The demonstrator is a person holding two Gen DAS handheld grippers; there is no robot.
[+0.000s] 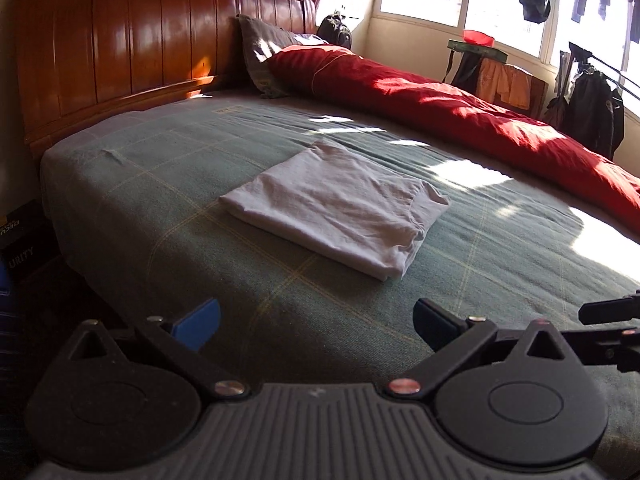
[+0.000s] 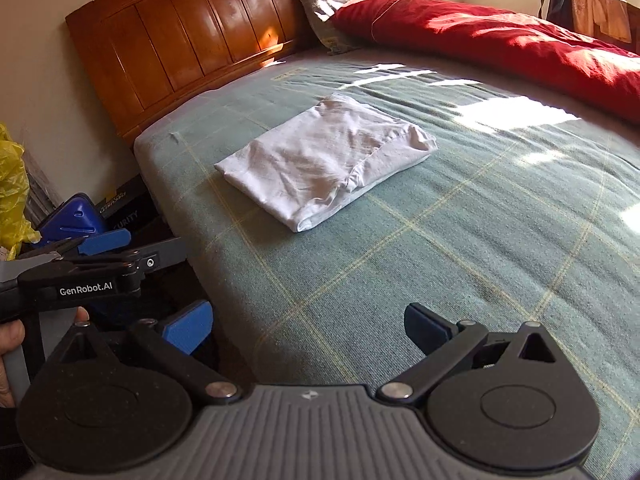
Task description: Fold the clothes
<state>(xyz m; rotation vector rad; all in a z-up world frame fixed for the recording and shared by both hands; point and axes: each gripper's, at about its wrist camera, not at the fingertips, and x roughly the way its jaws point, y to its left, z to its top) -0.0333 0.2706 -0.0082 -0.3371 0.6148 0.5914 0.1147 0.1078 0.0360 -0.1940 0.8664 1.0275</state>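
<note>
The white shirt (image 1: 336,208) lies folded on the bed (image 1: 160,208), looking light, soft and limp. Both the left gripper (image 1: 316,322) and right gripper (image 2: 308,326) gape empty, well short of it. Any hold is best taken at the thick folded edge.

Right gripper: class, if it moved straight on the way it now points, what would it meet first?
Probably the green bedspread, since the open right gripper looks forward and downward over it. The folded white garment lies farther along, slightly left; depth is unclear.
</note>
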